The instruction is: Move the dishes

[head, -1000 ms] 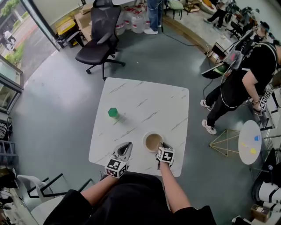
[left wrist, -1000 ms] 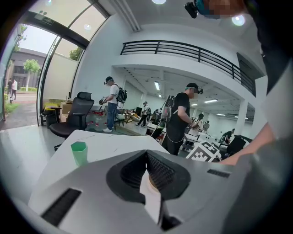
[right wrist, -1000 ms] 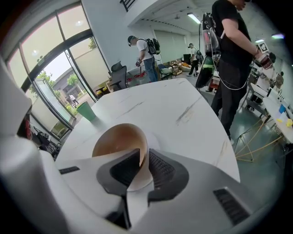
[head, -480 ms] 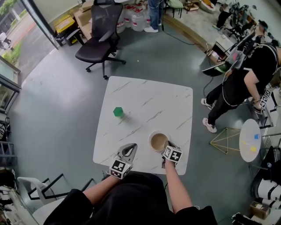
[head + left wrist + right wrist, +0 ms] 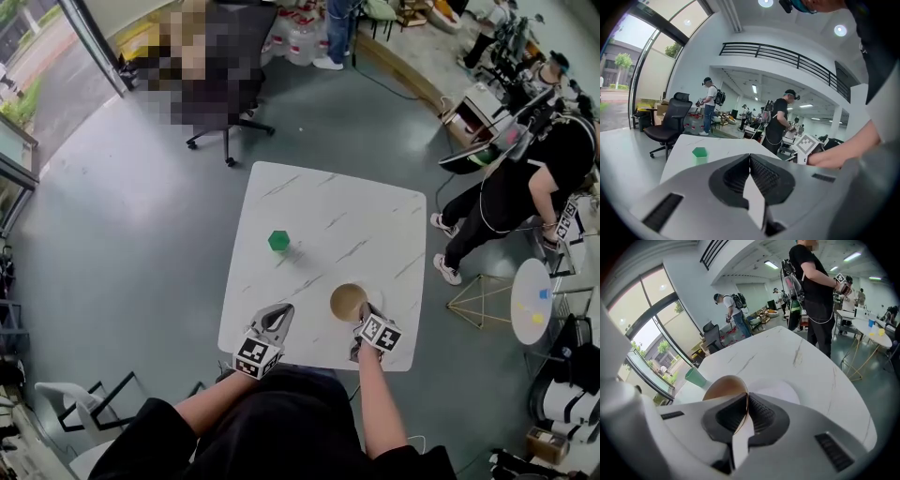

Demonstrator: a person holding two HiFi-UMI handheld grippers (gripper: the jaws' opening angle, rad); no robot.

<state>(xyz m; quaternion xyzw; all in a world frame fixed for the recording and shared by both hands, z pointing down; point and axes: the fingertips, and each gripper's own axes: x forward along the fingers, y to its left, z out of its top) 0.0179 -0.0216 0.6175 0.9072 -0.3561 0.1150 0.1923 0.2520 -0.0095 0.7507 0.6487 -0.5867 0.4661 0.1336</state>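
A brown dish [image 5: 348, 301] hangs tilted just above the front right part of the white marble table [image 5: 375, 216]. My right gripper [image 5: 363, 315] is shut on its near rim. In the right gripper view the thin rim of the dish [image 5: 724, 386] sits pinched between the pads of my right gripper [image 5: 746, 397], and a white plate [image 5: 783, 392] lies flat on the table under it. My left gripper [image 5: 280, 313] is shut and empty at the table's front edge, left of the dish. A green cup [image 5: 278, 241] stands at mid-left, ahead of my left gripper [image 5: 750, 157].
A person in black [image 5: 525, 178] stands off the table's right side. Near that person are a small round white table [image 5: 534, 302] and a wire-frame stand [image 5: 478, 302]. An office chair's base [image 5: 225, 131] is beyond the far edge. Grey floor surrounds the table.
The brown dish has come up off the white plate and tipped, carried by my right gripper. The left gripper stays shut near the front edge. The head view has shifted.
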